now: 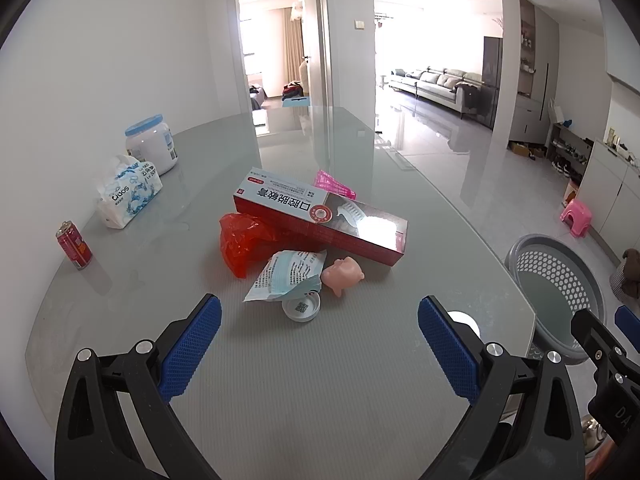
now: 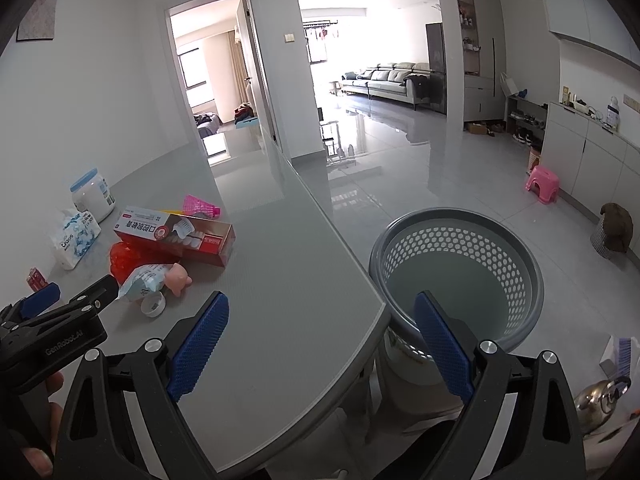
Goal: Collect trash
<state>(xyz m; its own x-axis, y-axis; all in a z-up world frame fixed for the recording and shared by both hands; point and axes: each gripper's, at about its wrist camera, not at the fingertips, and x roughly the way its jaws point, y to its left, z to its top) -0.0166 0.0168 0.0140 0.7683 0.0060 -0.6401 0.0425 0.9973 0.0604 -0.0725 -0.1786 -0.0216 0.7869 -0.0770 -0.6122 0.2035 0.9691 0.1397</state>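
Observation:
A pile of trash lies on the grey table (image 1: 320, 380): a red and white toothpaste box (image 1: 320, 216), a red plastic bag (image 1: 244, 242), a blue and white wrapper (image 1: 286, 274), a pink pig toy (image 1: 344, 274), a white cap (image 1: 301, 307) and a pink shuttlecock (image 1: 334, 184). My left gripper (image 1: 320, 312) is open and empty, just short of the white cap. My right gripper (image 2: 320, 312) is open and empty, over the table's right edge, beside the grey perforated basket (image 2: 456, 264) on the floor. The pile also shows in the right wrist view, with the box (image 2: 176, 236) at the left.
A red can (image 1: 74, 245), a tissue pack (image 1: 128, 192) and a white jar with a blue lid (image 1: 151, 147) stand along the table's left side by the wall. A pink stool (image 2: 542, 184) and a metal kettle (image 2: 600, 400) are on the floor at the right.

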